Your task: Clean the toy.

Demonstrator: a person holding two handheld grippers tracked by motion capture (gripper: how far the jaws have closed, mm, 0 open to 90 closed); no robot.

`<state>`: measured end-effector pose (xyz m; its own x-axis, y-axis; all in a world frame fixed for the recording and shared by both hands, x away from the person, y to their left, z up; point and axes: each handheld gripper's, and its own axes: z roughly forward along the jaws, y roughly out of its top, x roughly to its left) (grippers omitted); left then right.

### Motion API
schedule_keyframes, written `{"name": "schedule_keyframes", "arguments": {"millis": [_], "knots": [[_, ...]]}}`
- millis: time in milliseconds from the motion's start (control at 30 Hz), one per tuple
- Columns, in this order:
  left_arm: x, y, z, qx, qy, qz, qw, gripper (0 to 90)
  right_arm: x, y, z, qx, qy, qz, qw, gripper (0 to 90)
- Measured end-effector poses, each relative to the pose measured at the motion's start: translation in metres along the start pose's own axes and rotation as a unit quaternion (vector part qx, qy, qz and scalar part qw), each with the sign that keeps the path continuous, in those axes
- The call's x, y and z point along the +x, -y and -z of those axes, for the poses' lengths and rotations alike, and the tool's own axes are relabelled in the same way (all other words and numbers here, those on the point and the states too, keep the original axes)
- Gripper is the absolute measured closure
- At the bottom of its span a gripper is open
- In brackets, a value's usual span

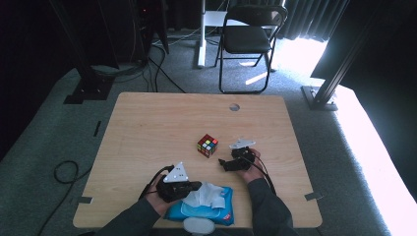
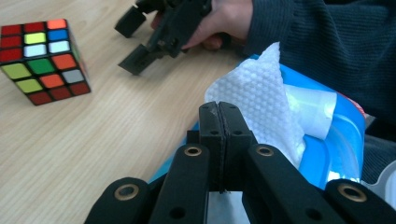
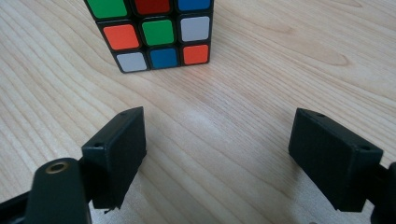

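Pulling the white wipe (image 2: 261, 100) out of the blue pack (image 2: 345, 140) is my step now, I think. My left gripper (image 2: 218, 108) has its jaws pressed together at the lower edge of the sheet, in the middle of the left gripper view.

"Do you really hold it?"

I cannot tell if a fold is caught between the pads; the sheet stands up just behind the tips. So I should first lift a little and watch if the wipe follows. If it does not, I open, go deeper into the fold and close again.

"And the pack, will it not come up too?"

It could, because it looks light. I would pull slowly and straight up, away from the opening, so that one sheet comes alone.

"What does your other hand do?"

My right gripper (image 3: 217, 140) has its jaws spread wide above the bare table (image 3: 261, 56), with the colour cube (image 3: 154, 32) at the upper middle of its view. It could press the pack down.
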<state>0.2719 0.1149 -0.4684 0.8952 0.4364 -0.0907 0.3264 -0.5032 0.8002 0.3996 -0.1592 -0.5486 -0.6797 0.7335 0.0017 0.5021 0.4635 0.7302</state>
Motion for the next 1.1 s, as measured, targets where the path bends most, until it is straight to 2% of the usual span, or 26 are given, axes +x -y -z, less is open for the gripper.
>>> {"name": "schedule_keyframes", "arguments": {"millis": [133,300,533,733,967,1100], "knots": [[0.003,0.0,0.003,-0.006,-0.006,0.002,1.0,89.8,0.0,0.0,0.0,0.0,0.0,0.0,1.0,18.7],[0.011,-0.001,0.014,-0.029,-0.022,0.017,0.9992,89.8,0.0,0.0,0.0,0.0,0.0,-0.001,1.0,18.7],[0.022,0.002,0.024,-0.042,-0.039,0.037,0.9977,89.9,0.0,0.0,0.0,0.0,0.0,-0.001,1.0,18.7],[0.036,0.006,0.035,-0.055,-0.065,0.059,0.9946,89.9,0.0,0.0,0.0,0.0,0.0,0.0,1.0,18.7],[0.052,0.012,0.047,-0.064,-0.082,0.084,0.9909,89.9,0.0,0.0,0.0,0.0,0.0,-0.001,1.0,18.7],[0.056,0.015,0.049,-0.064,-0.095,0.092,0.9892,89.9,0.0,0.0,0.0,0.0,0.0,0.0,1.0,18.7]]}}
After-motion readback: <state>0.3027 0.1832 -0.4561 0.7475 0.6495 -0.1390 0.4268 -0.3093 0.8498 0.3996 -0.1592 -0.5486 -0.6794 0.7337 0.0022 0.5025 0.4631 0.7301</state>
